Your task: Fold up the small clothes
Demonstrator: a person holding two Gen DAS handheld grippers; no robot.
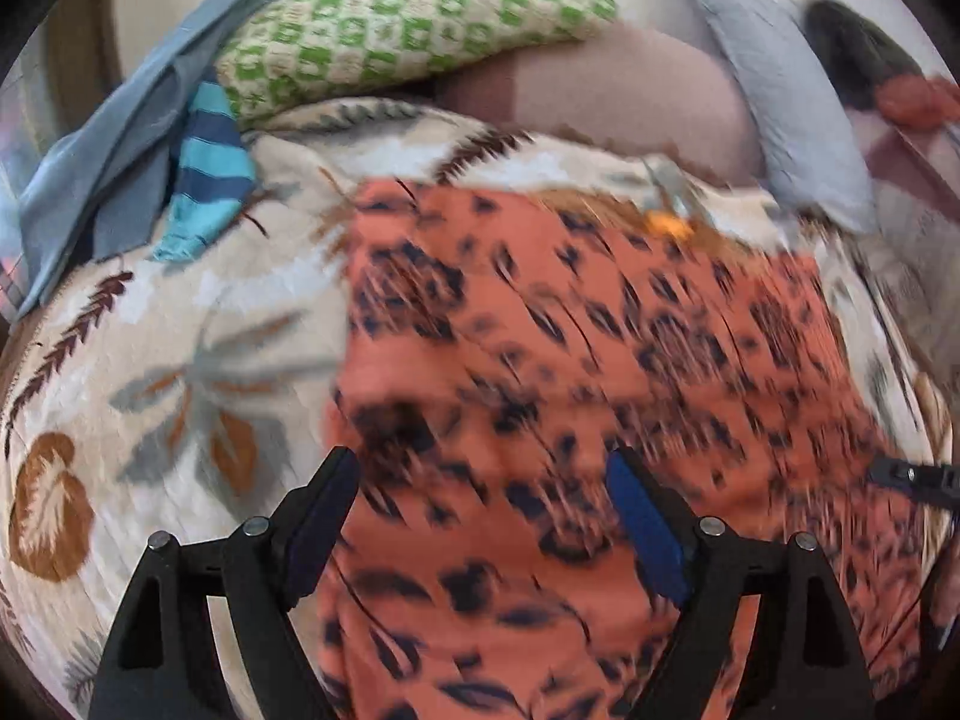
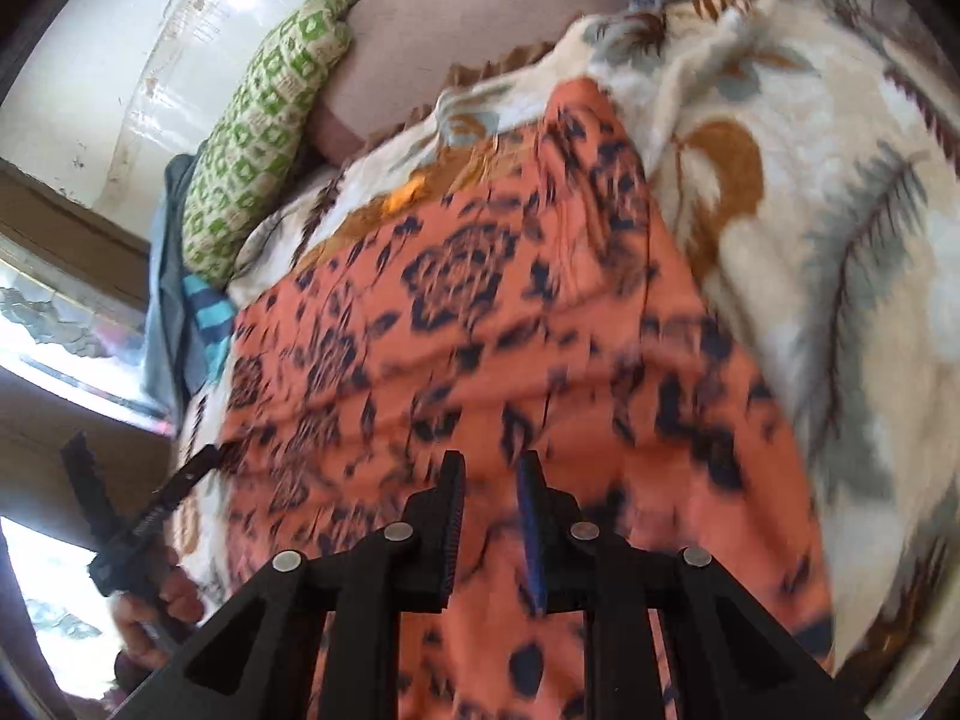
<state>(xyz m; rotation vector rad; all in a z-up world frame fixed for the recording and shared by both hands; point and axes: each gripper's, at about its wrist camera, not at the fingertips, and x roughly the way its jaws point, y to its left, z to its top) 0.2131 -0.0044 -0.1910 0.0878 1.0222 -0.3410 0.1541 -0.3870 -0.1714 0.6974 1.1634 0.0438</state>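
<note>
Here the left gripper [image 1: 483, 474] stands wide open above the orange cloth [image 1: 570, 360], which lies spread on the leaf-pattern blanket [image 1: 180, 360]. The right gripper [image 2: 492, 480] is narrow with a gap, holding nothing. Better pinch one edge only, not the blanket.

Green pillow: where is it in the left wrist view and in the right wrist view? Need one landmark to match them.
Left wrist: green pillow lies top centre, beyond the orange garment, on the leaf blanket.
Right wrist: green pillow sits upper left, running diagonally, up and left of the orange garment.
Shared landmark: the striped blue cloth, at the pillow's end in both views.
</note>
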